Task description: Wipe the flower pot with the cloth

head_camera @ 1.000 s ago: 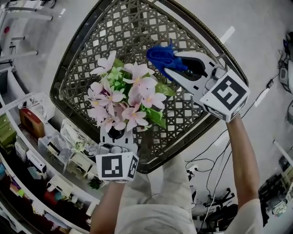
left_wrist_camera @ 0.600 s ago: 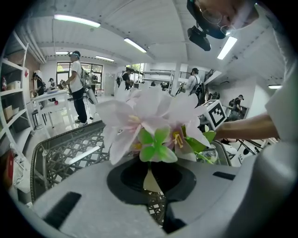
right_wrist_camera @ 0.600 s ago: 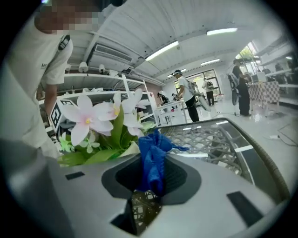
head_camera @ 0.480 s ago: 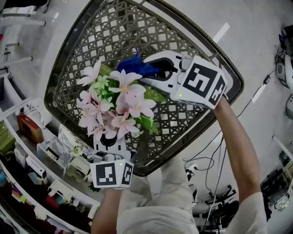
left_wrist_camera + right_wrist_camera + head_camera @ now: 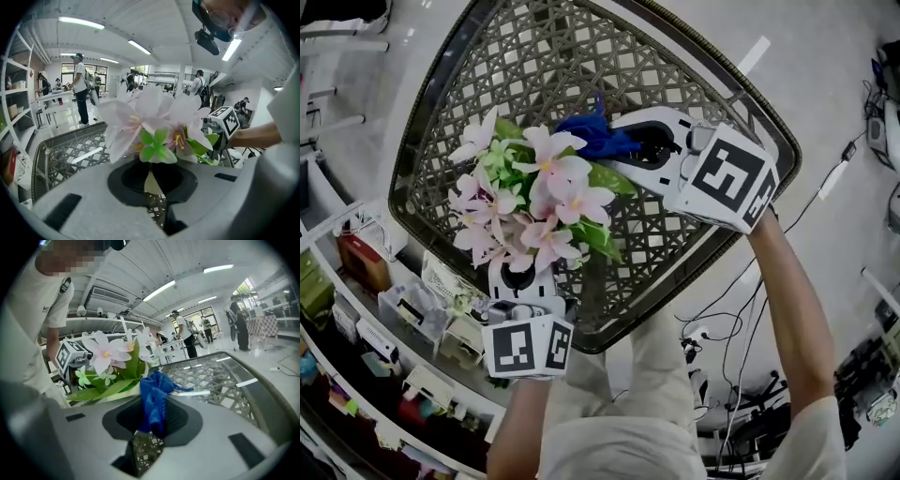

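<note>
A bunch of pink-white artificial flowers (image 5: 530, 197) with green leaves stands over the wicker table (image 5: 581, 56) and hides most of its pot from above. My left gripper (image 5: 525, 274) sits at the near side of the bouquet. In the left gripper view its jaws (image 5: 153, 186) are shut on a thin pale edge of the pot (image 5: 151, 180) under the flowers (image 5: 150, 126). My right gripper (image 5: 614, 145) is shut on a bunched blue cloth (image 5: 589, 134). The cloth (image 5: 152, 397) pokes out at the far right side of the flowers (image 5: 112, 357), against the leaves.
The glass-topped wicker table (image 5: 220, 376) has a dark rim (image 5: 422, 131). Shelves with boxes (image 5: 375, 309) run along the left. Cables (image 5: 741, 347) lie on the floor at the right. People (image 5: 82, 89) stand in the background.
My right gripper has swung left with the blue cloth, from beside the bouquet to against its far right side. The left gripper has kept its hold and place.
</note>
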{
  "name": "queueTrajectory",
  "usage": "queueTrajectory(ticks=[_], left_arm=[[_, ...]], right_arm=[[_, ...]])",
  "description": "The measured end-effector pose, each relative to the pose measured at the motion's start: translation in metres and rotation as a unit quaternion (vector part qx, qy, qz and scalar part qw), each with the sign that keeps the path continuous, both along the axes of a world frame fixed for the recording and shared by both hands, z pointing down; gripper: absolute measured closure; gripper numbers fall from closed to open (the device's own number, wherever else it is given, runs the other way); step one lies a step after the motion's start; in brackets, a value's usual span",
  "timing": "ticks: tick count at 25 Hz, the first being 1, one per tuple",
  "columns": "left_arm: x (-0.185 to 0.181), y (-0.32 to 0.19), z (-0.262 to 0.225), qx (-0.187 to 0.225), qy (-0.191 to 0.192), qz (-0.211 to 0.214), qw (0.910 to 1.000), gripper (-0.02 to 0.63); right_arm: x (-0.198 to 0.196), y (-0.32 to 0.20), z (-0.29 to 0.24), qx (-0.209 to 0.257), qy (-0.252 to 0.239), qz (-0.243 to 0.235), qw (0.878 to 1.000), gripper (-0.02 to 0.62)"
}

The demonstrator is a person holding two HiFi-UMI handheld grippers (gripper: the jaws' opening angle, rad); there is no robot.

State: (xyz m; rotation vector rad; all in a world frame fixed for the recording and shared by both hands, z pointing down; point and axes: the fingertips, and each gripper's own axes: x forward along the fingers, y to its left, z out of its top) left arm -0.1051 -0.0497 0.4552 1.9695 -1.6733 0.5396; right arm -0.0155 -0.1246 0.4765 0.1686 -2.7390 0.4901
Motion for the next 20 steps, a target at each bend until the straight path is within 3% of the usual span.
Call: queueTrajectory(ticks=[20], left_arm=[[0.002,0.001,0.002,0.009,0.004,0.028,0.9996,0.571]], right_arm=[[0.020,0.027,0.007,-0.013,0.010,0.132,0.991,0.480]])
